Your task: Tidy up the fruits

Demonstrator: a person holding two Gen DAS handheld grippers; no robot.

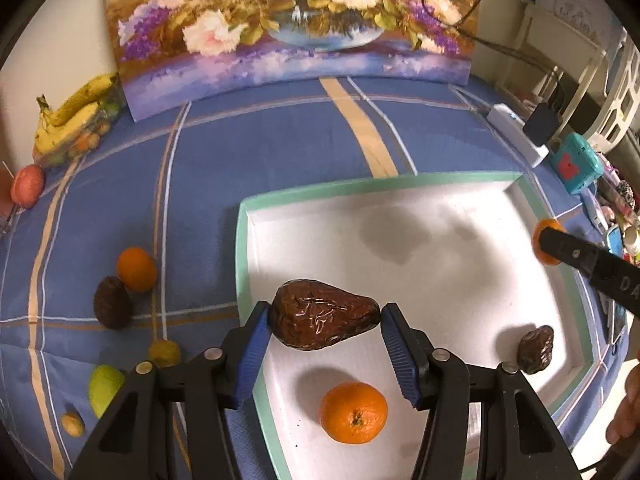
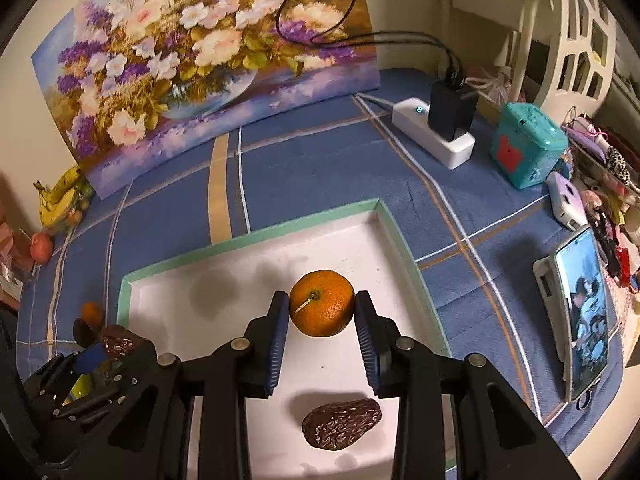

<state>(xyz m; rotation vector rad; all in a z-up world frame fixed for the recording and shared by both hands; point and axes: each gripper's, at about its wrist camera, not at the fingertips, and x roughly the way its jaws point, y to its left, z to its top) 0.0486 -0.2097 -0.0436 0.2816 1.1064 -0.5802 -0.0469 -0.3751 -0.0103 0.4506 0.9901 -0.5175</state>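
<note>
Holding fruits above the white tray (image 1: pixel 400 188).
Left gripper (image 1: pixel 325 354) clamps a wrinkled avocado (image 1: pixel 324 314); right gripper (image 2: pixel 322 344) grips an orange (image 2: pixel 322 303) between its pads.

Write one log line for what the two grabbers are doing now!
left gripper: holds brown avocado | right gripper: holds orange | both over tray

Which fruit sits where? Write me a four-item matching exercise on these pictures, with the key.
Column one:
1. shiny avocado
2. stemmed orange
3. bananas
4. red apple

Column two:
A. beside the painting, at its lower left corner
B. in the right claw
C. in the left claw
D. far left in the left wrist view, nearer than the bananas

Pairs: 1-C, 2-B, 3-A, 4-D
</note>
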